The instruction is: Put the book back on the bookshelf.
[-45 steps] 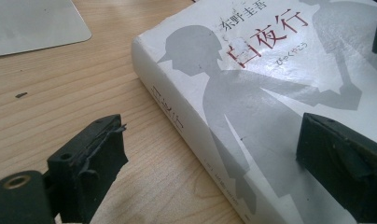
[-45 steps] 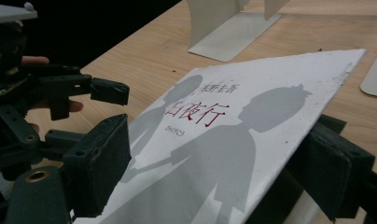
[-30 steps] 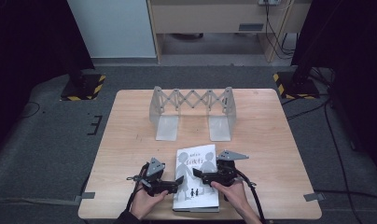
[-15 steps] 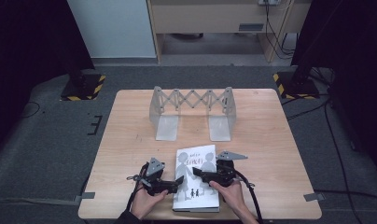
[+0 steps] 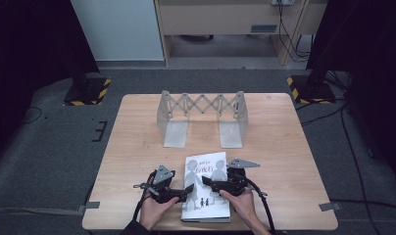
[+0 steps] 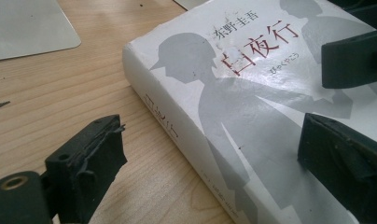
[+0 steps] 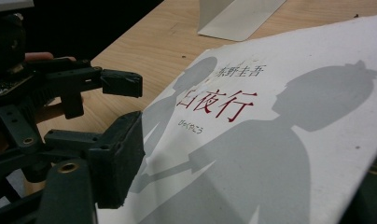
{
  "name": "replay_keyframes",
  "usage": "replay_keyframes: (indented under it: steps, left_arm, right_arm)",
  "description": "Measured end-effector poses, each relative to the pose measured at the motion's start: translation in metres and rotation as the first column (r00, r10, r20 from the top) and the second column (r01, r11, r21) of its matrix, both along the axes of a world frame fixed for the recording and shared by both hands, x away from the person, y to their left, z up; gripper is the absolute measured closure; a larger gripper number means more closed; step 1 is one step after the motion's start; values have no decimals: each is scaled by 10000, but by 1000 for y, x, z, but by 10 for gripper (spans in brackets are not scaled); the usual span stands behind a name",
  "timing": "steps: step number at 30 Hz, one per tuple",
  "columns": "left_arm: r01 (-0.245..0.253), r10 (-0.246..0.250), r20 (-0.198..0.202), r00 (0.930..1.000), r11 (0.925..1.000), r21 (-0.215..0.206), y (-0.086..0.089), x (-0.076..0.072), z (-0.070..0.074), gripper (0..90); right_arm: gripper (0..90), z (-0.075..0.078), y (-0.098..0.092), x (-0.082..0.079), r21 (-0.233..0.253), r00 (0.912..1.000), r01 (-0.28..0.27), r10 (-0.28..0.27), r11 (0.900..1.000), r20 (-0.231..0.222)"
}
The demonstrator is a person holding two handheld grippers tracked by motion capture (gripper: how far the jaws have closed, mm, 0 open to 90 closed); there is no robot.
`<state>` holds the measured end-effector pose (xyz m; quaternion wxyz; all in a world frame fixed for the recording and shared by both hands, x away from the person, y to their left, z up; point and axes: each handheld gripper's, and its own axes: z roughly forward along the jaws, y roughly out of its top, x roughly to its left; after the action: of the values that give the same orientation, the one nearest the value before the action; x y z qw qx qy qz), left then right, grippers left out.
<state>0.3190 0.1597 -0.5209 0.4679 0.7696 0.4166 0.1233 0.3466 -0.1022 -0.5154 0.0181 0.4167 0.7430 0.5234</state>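
Lab: hazard-striped stand bases (image 5: 87, 91), floor cables (image 5: 354, 156).

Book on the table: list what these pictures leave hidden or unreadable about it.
- Book, high view: near corners covered by the left hand-held gripper and right hand-held gripper; cover lettering too small to read.
- Left gripper view: spine lettering blurred; far end cut off by the frame.
- Right gripper view: near edge cut off by the frame.

**Where the three cameras look**

The high view looks down from above the near side of the wooden table (image 5: 284, 147). Each gripper view sits low and very close, looking across the white book (image 6: 252, 107). All three share that book, lying low and middle in the high view.
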Motion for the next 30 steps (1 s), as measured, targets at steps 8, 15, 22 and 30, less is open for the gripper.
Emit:
replay_keyframes:
  steps: [8,15,22,30]
  left_arm:
    - [100,-105,-187,9998,9996,-254,1,1,-1,101]
    - [188,-212,-498,9985,9986,-487,2,2,-1,135]
    - [366,-397,-507,9979,9974,-617,2,1,1,154]
    - [712,-775,-583,9953,9922,-1027,-2,1,2,139]
  right_arm:
    - [402,-1,-5,1,223,9991,267,-259,9994,-345]
    - [552,-2,-14,5,751,9941,309,-228,9967,-1060]
    - [630,4,-17,3,1087,9927,399,-269,9933,-1179]
    - [685,12,-20,-1,1360,9953,268,-138,9903,-954]
